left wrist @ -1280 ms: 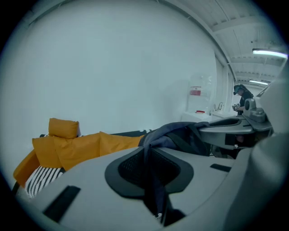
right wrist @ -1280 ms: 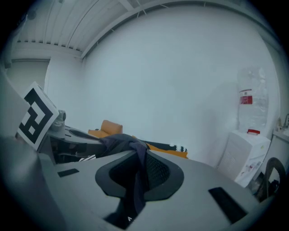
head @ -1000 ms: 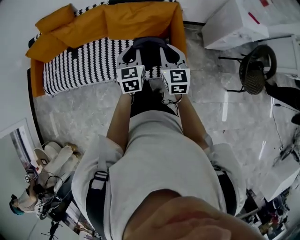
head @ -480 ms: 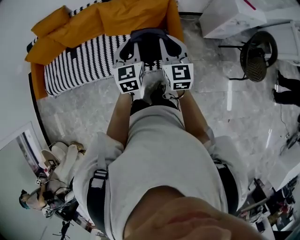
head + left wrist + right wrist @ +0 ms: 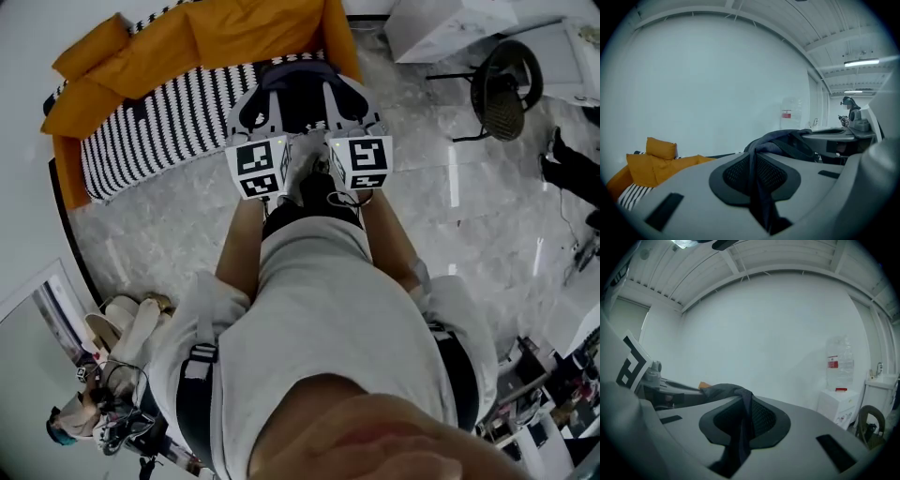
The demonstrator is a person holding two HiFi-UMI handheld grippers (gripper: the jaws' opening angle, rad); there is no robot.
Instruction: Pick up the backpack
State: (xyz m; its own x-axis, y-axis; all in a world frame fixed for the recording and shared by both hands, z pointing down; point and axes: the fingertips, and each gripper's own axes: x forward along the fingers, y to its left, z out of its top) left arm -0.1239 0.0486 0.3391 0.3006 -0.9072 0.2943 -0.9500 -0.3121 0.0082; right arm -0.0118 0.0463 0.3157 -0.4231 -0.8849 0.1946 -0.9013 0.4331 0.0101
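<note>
The dark navy backpack (image 5: 300, 94) hangs between my two grippers, in front of the striped sofa. My left gripper (image 5: 255, 111) is shut on one dark strap (image 5: 758, 187), which runs down between its pads. The bunched top of the backpack (image 5: 787, 139) shows just beyond it. My right gripper (image 5: 349, 105) is shut on another strap (image 5: 740, 425), with the backpack's folded fabric (image 5: 723, 392) behind. Both grippers sit side by side, pointing away from the person and slightly down. The lower part of the backpack is hidden by the marker cubes and the person's arms.
An orange sofa (image 5: 216, 37) with a black-and-white striped cover (image 5: 159, 131) stands ahead. A black round chair (image 5: 506, 89) and white boxes (image 5: 441, 23) are at the right. A water dispenser (image 5: 839, 380) stands by the wall. Shoes (image 5: 122, 323) lie at the lower left.
Both grippers have risen together with the backpack, lifting it up and away from the sofa seat. The jaws stay shut on the straps.
</note>
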